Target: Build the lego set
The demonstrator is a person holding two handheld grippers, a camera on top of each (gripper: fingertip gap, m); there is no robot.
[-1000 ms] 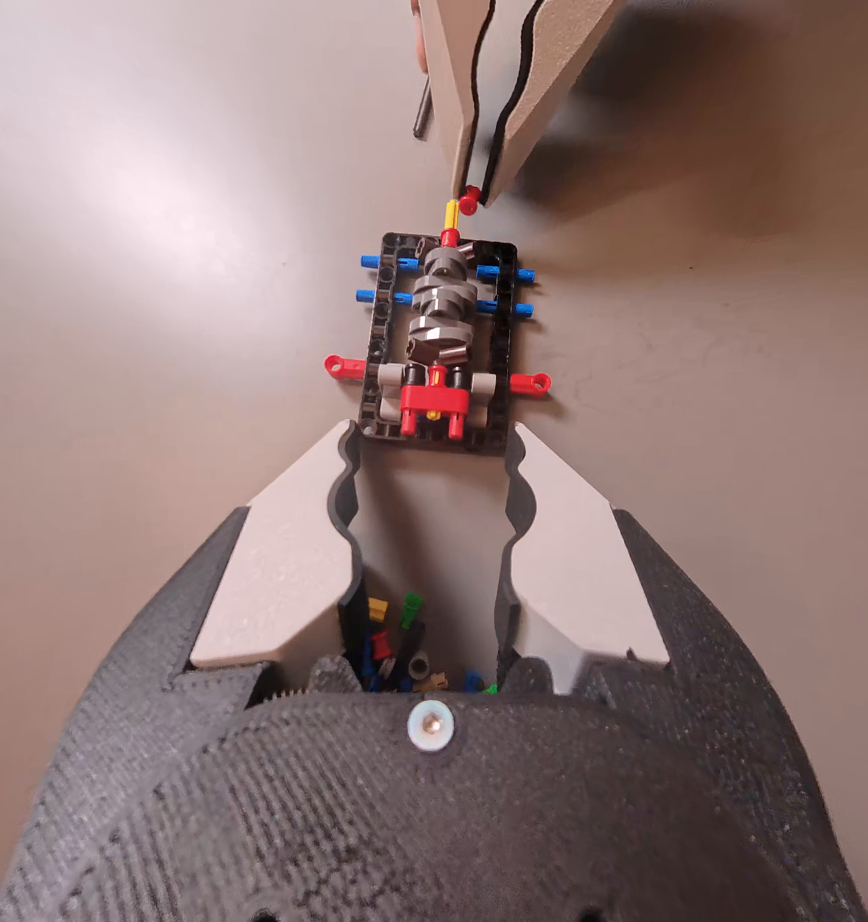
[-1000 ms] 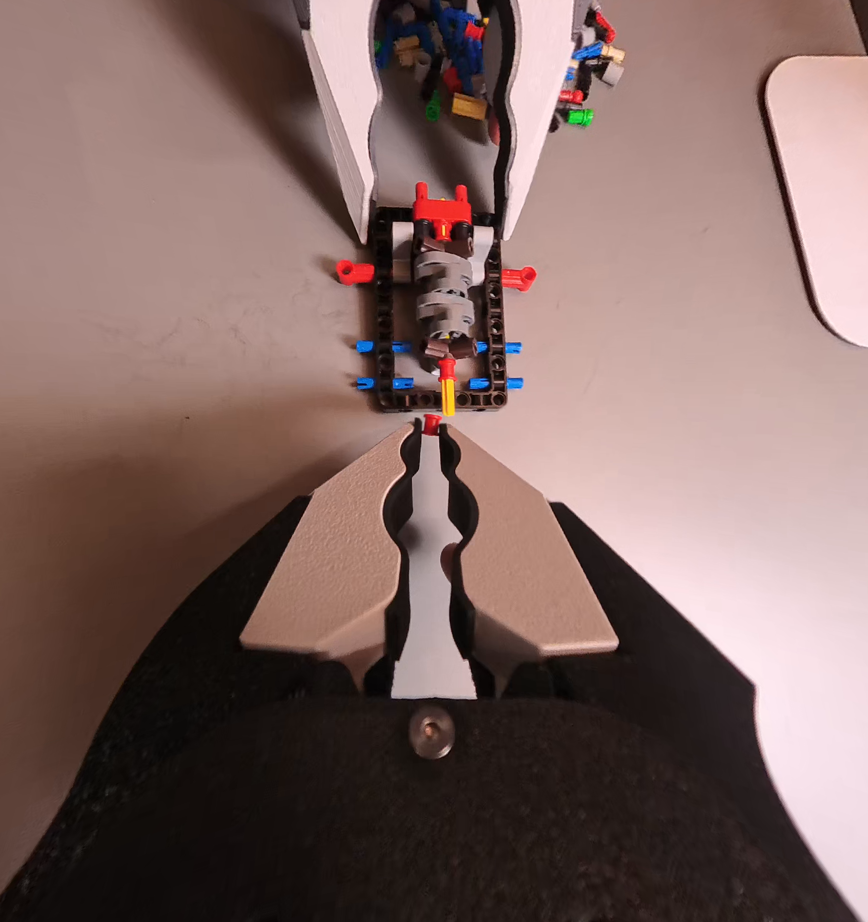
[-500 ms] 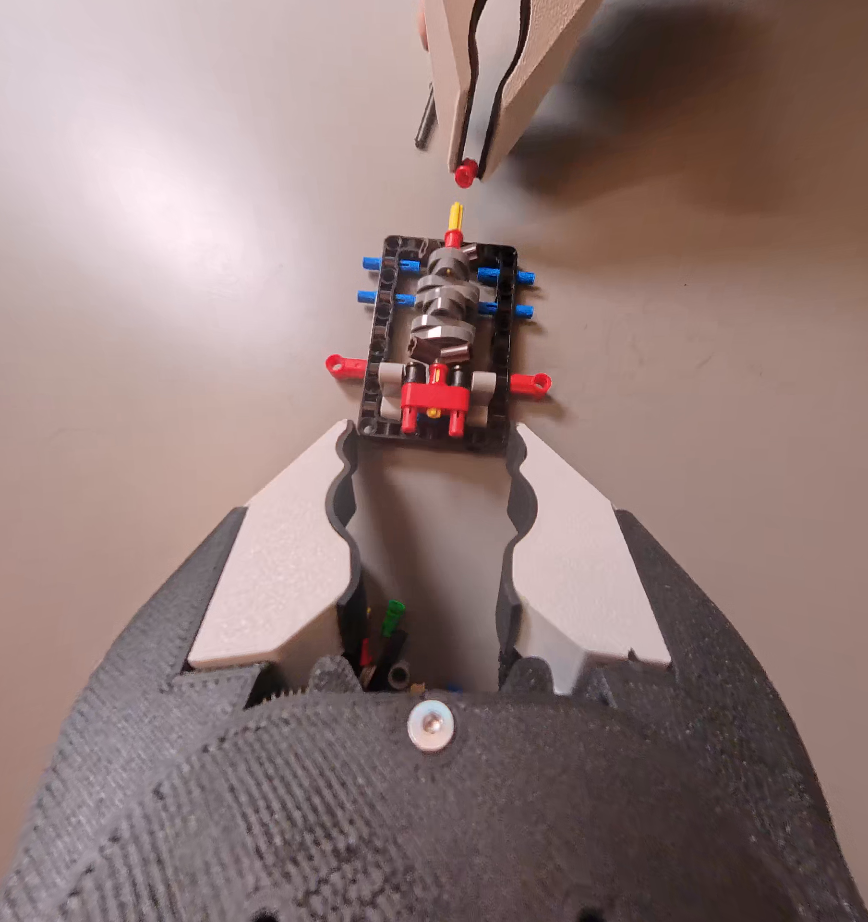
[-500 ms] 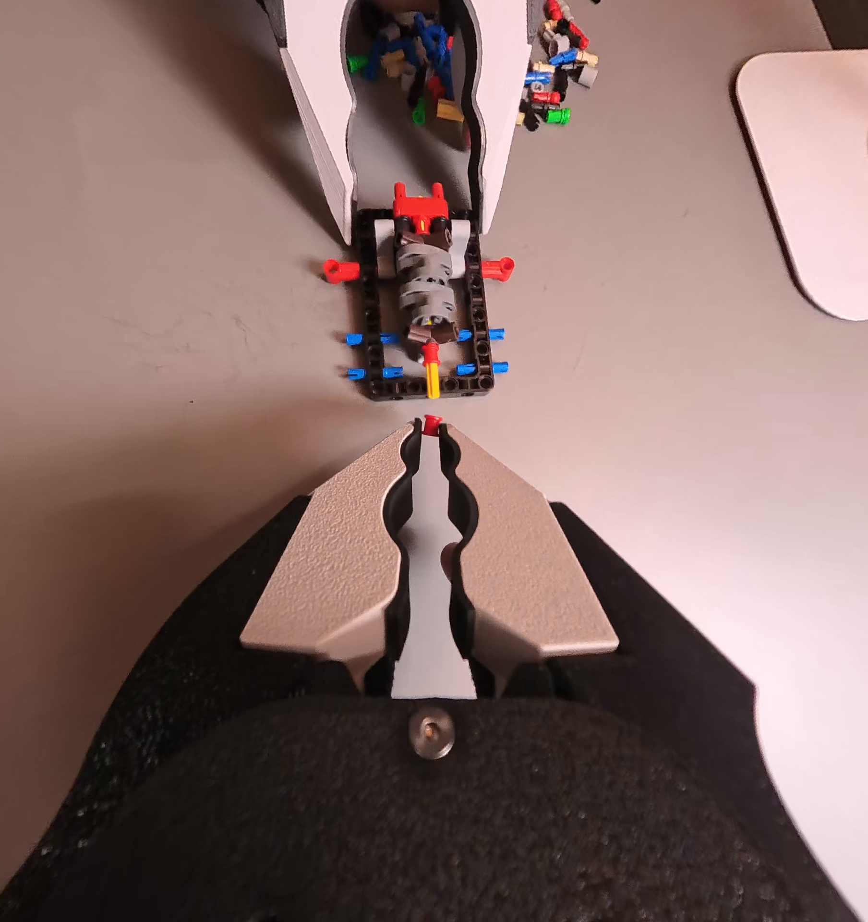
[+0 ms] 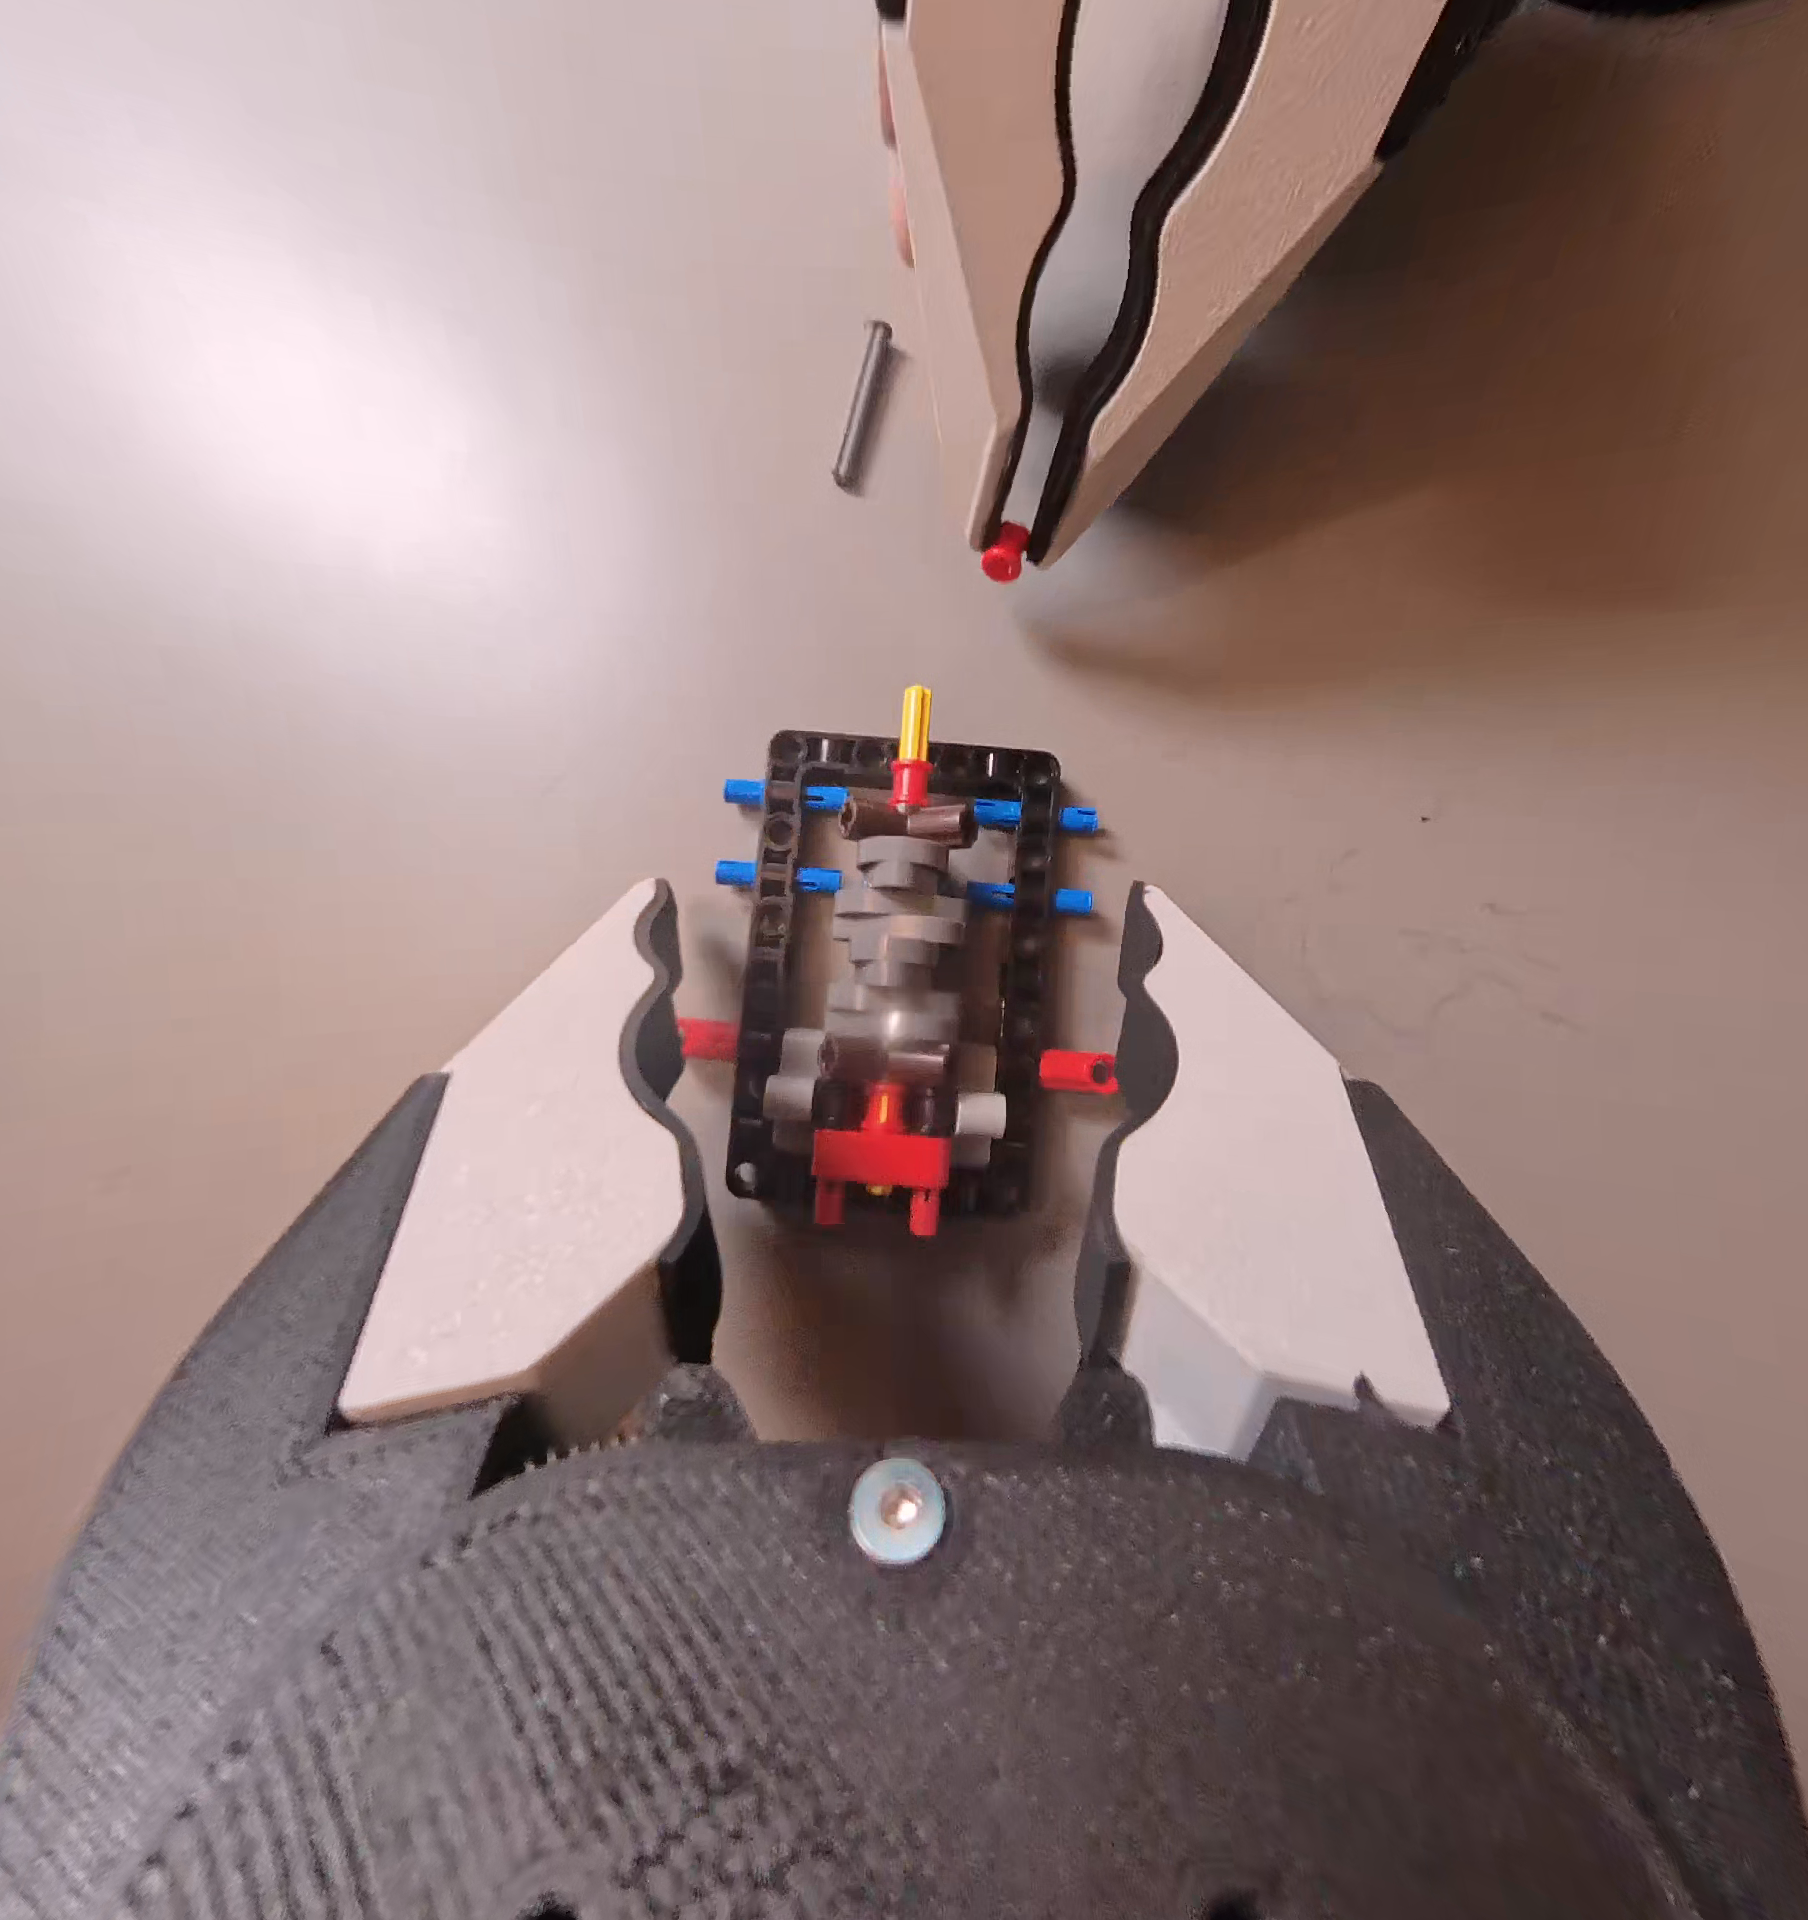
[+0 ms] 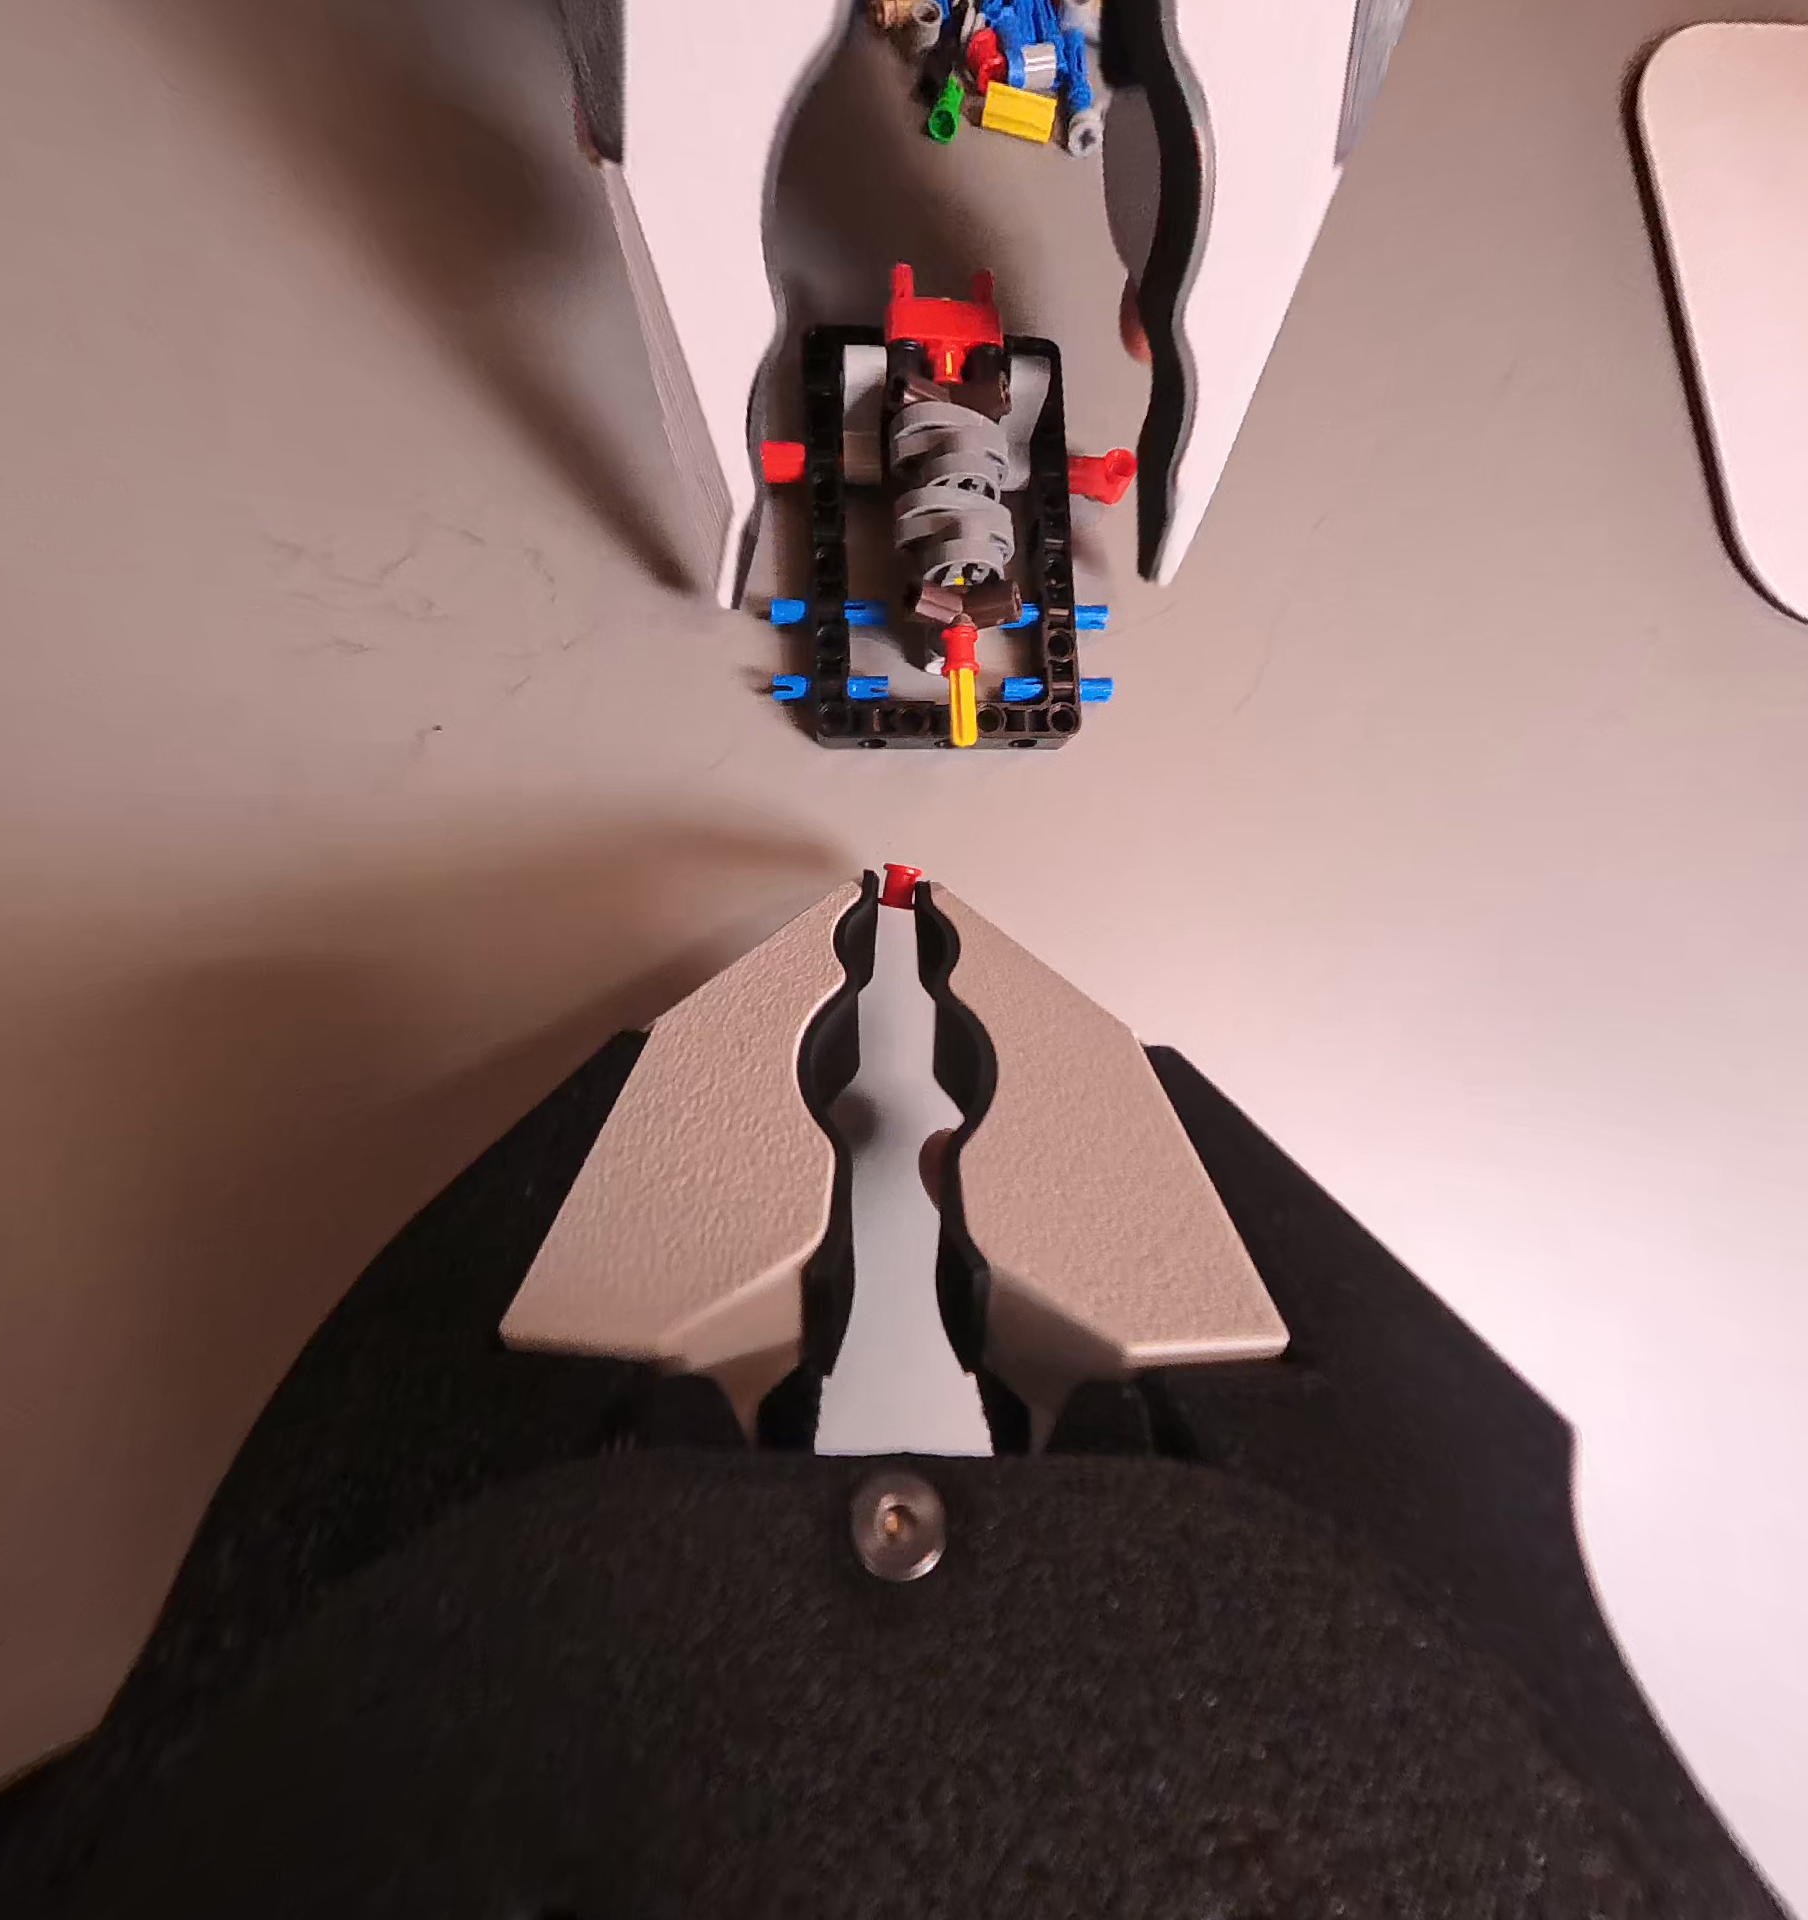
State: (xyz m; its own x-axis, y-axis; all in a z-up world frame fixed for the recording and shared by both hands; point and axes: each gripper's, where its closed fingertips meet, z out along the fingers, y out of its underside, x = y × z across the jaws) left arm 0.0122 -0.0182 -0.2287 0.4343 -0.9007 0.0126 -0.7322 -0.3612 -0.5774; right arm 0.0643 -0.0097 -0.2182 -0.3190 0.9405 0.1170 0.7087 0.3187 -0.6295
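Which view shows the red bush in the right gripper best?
The left wrist view: the red bush sticks out whole past the right gripper, seen from the front. The right wrist view shows only its tip between the fingertips.

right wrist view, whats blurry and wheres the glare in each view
Right wrist view: the left gripper at the top is smeared with blur, the black frame slightly soft. Left wrist view: broad glare on the table at upper left, frame reasonably sharp.

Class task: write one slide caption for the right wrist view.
Right tongs grip a small red plastic peg short of the black rectangular brick frame's yellow axle.
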